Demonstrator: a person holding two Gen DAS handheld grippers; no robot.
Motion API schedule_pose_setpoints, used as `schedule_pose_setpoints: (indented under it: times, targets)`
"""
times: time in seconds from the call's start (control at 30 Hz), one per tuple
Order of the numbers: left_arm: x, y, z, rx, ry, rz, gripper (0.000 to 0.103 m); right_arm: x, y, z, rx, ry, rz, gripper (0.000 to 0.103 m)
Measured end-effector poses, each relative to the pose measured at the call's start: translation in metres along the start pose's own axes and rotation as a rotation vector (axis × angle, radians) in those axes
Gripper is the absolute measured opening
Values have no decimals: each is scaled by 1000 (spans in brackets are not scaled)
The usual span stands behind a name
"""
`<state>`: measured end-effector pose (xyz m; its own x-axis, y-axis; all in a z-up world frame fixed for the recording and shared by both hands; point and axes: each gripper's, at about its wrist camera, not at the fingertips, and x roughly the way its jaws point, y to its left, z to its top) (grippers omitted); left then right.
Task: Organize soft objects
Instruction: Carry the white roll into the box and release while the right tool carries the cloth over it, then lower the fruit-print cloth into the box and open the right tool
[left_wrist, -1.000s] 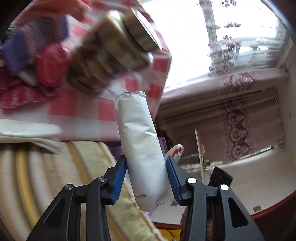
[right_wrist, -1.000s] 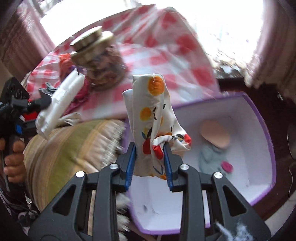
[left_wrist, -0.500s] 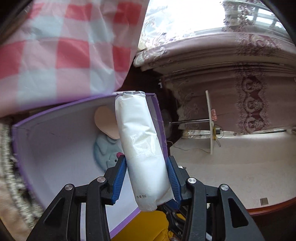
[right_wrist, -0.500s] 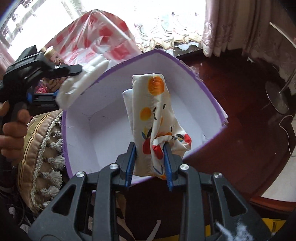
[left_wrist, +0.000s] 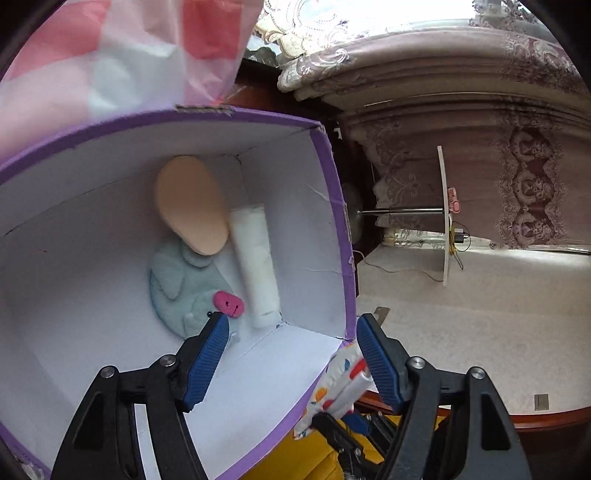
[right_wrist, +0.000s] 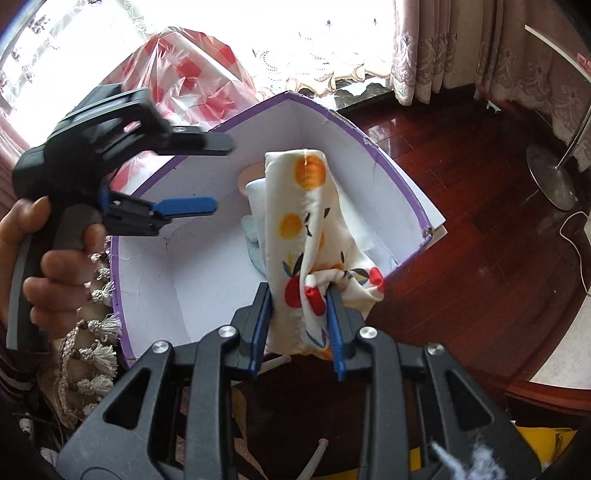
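White packet lay in purple box, frame centre; left gripper fingers just spread, nothing between; right gripper pinched fruit-print cloth.

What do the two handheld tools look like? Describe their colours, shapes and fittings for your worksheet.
Both match. The left tool and right tool have black plastic triangular-framed fingers, ribbed blue pads and silver pivot bolts. Seen from the right wrist view, the left one has a black pistol-style body with a grey handle. No cables show.
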<state>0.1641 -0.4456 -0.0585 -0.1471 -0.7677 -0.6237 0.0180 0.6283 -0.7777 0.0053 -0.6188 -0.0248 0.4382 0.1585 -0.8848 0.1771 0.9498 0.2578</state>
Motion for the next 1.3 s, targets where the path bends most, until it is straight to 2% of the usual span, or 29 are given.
schedule_pose_setpoints:
  times: [0.23, 0.43, 0.63, 0.8, 0.97, 1.17, 1.3]
  targets:
    - [-65, 10, -10, 72, -114, -51, 72, 14, 17, 9, -37, 13, 5, 33]
    - [-119, 37, -23, 64, -236, -42, 72, 35, 36, 17, -72, 37, 19, 33]
    - [-155, 55, -36, 83, -311, -44, 72, 46, 59, 30, -118, 33, 15, 33]
    - [-170, 67, -43, 81, -343, -27, 72, 55, 79, 46, -161, 22, 15, 33]
    - [-178, 80, -44, 49, -366, -40, 72, 65, 93, 52, -185, 49, 16, 33]
    - [-174, 81, -42, 54, -361, -45, 72, 75, 82, 38, -183, 139, -40, 34]
    - [-173, 82, -42, 49, -363, -54, 72, 58, 67, 28, -223, 154, -82, 34]
